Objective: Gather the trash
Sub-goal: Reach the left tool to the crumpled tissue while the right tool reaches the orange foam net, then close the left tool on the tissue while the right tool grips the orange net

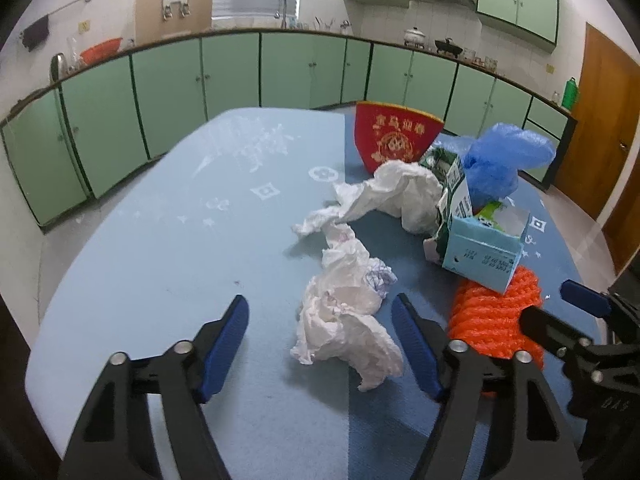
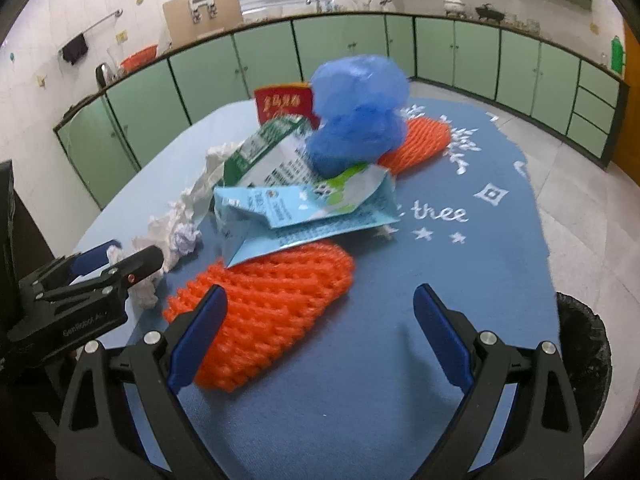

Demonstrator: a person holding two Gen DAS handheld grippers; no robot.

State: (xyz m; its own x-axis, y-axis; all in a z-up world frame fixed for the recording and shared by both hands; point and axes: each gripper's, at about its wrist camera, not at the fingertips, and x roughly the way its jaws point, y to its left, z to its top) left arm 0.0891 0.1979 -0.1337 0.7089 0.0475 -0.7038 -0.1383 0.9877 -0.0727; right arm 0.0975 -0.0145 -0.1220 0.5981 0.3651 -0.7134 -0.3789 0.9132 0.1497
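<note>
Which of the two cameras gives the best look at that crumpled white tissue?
The left wrist view: the crumpled white tissue lies whole between its open jaws. The right wrist view shows it only at the edge, partly behind the left gripper.

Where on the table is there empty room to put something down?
The light blue cloth left of the crumpled white tissue is bare. So is the dark blue mat right of the orange foam net. The middle is crowded with torn cartons and a blue plastic bag.

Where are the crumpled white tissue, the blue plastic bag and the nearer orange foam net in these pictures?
crumpled white tissue [image 1: 344,320]: left wrist view, middle of the wad.
blue plastic bag [image 2: 356,120]: right wrist view, centre of the bundle.
orange foam net [image 2: 272,304]: right wrist view, middle of its mesh.
</note>
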